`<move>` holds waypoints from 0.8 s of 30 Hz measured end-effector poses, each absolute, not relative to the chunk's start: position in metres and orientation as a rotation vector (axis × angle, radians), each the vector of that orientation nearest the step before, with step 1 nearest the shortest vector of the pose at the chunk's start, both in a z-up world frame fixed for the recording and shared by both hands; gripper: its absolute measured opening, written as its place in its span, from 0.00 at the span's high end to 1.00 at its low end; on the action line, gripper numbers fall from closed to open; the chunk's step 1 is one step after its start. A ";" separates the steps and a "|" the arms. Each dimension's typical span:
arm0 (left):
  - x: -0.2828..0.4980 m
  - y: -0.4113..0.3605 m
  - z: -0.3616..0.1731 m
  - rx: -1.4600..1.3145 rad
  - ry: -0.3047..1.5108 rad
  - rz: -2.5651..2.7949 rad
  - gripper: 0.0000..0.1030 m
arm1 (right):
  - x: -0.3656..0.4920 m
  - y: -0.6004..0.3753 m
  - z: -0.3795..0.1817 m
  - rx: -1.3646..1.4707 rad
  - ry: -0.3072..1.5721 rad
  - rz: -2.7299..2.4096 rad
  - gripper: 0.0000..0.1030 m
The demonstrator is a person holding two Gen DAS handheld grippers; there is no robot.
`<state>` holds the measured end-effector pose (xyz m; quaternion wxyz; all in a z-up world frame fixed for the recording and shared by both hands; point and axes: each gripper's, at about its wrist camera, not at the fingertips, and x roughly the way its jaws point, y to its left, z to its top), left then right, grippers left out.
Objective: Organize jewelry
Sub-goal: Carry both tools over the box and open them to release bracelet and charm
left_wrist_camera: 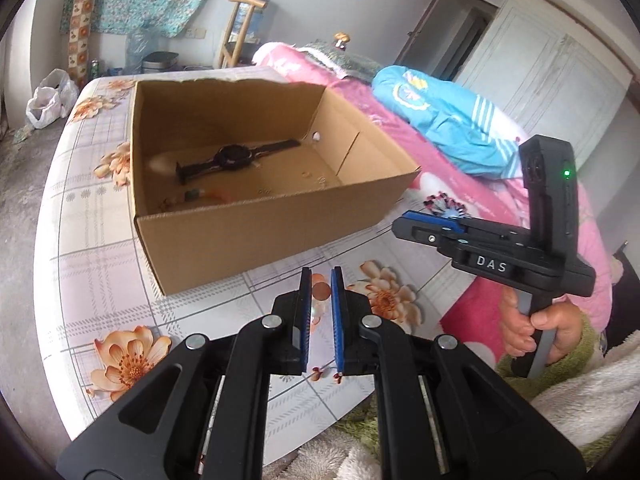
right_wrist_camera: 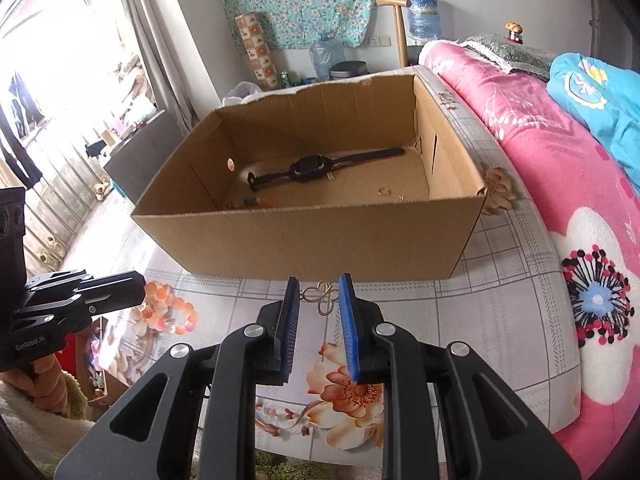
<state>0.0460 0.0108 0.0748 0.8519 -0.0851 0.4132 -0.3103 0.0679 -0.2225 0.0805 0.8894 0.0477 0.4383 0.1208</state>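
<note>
A brown cardboard box [right_wrist_camera: 312, 236] stands open on a table covered with a flowered, checked cloth [right_wrist_camera: 500, 300], pushed up against a bed with a pink blanket [right_wrist_camera: 560, 184]. On the box floor lies a black wristwatch [right_wrist_camera: 308, 170] with its strap stretched out flat; near the front wall of the box sit a few small pieces, one greenish and one orange, largely cut off by that wall and too small to name, and a thin ring shape [right_wrist_camera: 385, 191] rests on the floor towards the right-hand side. Outside the box, an orange bead bracelet [right_wrist_camera: 170, 308] lies on the cloth near the table's left edge, partly covered by the left gripper [right_wrist_camera: 120, 288] seen from the side. A small gold wire ornament [right_wrist_camera: 320, 295] lies on the cloth just in front of the box, seen through the gap of the right gripper [right_wrist_camera: 319, 300]; whether it touches the pads cannot be told, and the blue pads stand a little apart with nothing pinched between them. In the left wrist view the left gripper [left_wrist_camera: 320, 292] shows its pads close together with a narrow gap, through which orange beads [left_wrist_camera: 320, 290] show on the cloth beyond, not gripped. The right gripper [left_wrist_camera: 424, 228] appears there side-on, its handle held by a hand [left_wrist_camera: 536, 332] in a green fleecy sleeve.
</note>
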 end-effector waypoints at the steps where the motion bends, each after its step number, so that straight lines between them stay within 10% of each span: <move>1: 0.047 0.009 0.081 -0.193 0.861 -0.683 0.92 | 0.068 -0.224 0.088 0.106 0.895 0.258 0.80; 14: 0.121 0.006 0.157 -0.343 0.825 -0.920 0.92 | 0.122 -0.230 0.150 -0.037 0.784 0.323 0.80; 24: 0.254 -0.062 0.087 -0.274 1.211 -0.908 0.92 | 0.164 -0.220 0.115 -0.166 0.899 0.400 0.80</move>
